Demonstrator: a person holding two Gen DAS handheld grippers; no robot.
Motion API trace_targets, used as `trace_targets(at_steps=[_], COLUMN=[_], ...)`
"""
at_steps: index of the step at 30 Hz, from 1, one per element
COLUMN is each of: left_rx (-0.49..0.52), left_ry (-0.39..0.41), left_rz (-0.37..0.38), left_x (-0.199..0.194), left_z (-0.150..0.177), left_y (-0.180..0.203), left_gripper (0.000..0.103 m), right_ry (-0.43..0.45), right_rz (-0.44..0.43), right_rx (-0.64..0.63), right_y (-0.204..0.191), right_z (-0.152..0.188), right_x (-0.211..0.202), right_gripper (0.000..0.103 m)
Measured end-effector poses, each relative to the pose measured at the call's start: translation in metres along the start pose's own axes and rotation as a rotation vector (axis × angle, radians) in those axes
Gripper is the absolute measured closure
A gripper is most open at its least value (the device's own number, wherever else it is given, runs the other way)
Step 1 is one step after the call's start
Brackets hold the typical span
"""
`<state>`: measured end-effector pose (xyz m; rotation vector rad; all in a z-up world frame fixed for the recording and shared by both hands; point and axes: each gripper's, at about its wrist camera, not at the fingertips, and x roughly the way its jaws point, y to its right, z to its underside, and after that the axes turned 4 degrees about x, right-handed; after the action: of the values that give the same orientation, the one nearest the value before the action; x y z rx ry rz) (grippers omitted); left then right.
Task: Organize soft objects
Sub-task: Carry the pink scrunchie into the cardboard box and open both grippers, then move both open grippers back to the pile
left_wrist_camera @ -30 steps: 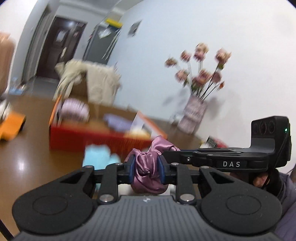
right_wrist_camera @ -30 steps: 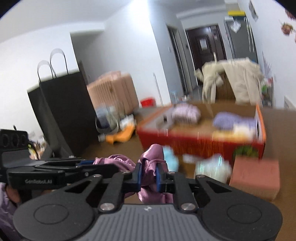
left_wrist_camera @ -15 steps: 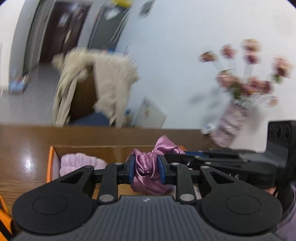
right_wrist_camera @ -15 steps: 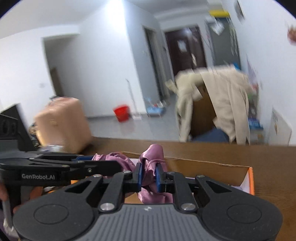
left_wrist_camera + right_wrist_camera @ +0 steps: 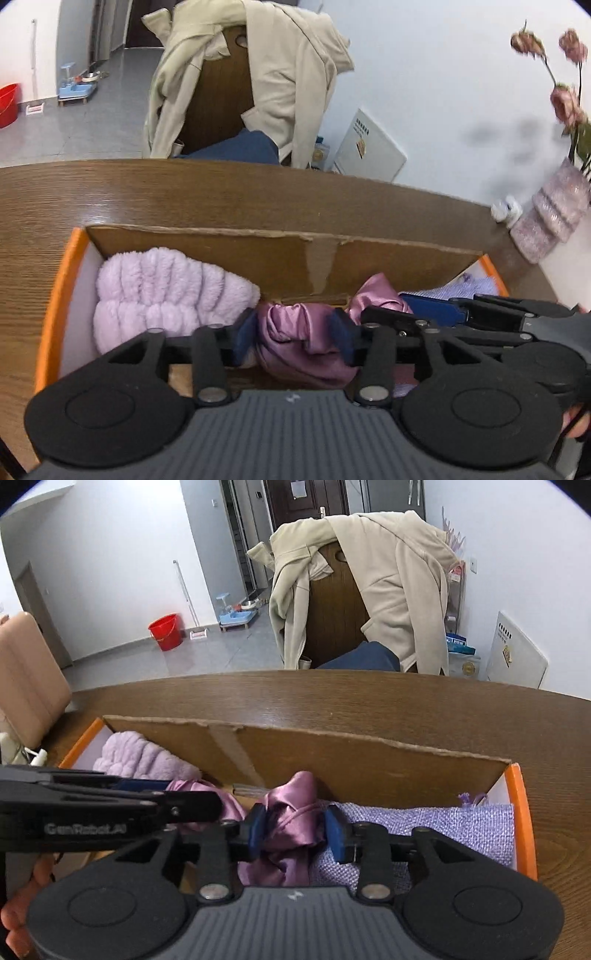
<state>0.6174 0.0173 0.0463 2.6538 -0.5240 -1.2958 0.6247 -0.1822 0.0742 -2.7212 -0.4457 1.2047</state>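
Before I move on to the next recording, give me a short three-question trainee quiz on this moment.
1. True or false: the shiny mauve satin scrunchie sits between the pads of both the left claw and the right claw, whose jaws are opening.
2. Which soft item fills the left end of the orange-edged cardboard box? A) fluffy lilac ribbed headband B) flat lavender knitted cloth C) a green sponge
3. Fill in: the cream jacket hangs over the back of a brown wooden ____.

Key: 1 true; 2 A; 3 chair.
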Motion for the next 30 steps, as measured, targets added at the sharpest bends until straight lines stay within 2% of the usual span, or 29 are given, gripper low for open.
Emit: trace_targets(at_steps=[1,2,3,8,11,15,19,24,30], left_rx=[0.004,0.018,0.043,0.093,0.12,0.153,0.172,0.173,0.22], left_ry=[0.013,0.03,0.055,0.149,0.214,0.277,0.305,0.361,0.466], left_rz=[0.0,-0.009,-0.021,-0.035,-0.061,-0.079,-0.091,-0.11,-0.129], left_x=[-0.01,-0.019,-0.032,-0.102,-0.148,-0.202,-0.236,-0.27,-0.304], left_z=[0.0,0.0,0.0,-0.006,-0.002,0.017,0.038,0.082,0.181], left_y=[0.004,0.008,0.014,0.04,0.055,0.072,0.088,0.101,0.12], left_gripper=[0.043,0.033,0.029,0.028,0.023,0.019,0.019,0.017,0.012], right_ry=[0.013,0.019,0.027,0.134,0.209,0.299,0.338,0.379,0.441], right_rz=[0.006,0.013,0.006,-0.005,-0.016,-0.017,-0.007,-0.011,-0.05], right_rx=[-0.001,-0.002,-0.002,-0.04,-0.064,-0.099,-0.127,-0.148,-0.205], right_y=[0.0,0.0,-0.001,-0.007,-0.008,-0.002,0.004,0.004,0.0], right_z=[0.002,0.003,0.001,-0.009,-0.008,0.006,0.027,0.068,0.148], right_x=[-0.007,-0.014,-0.023,-0.09,-0.145,-0.216,-0.264,-0.302,-0.333], right_gripper=[0.061,0.061,0.061,0.059,0.05,0.042,0.037,0.03,0.026])
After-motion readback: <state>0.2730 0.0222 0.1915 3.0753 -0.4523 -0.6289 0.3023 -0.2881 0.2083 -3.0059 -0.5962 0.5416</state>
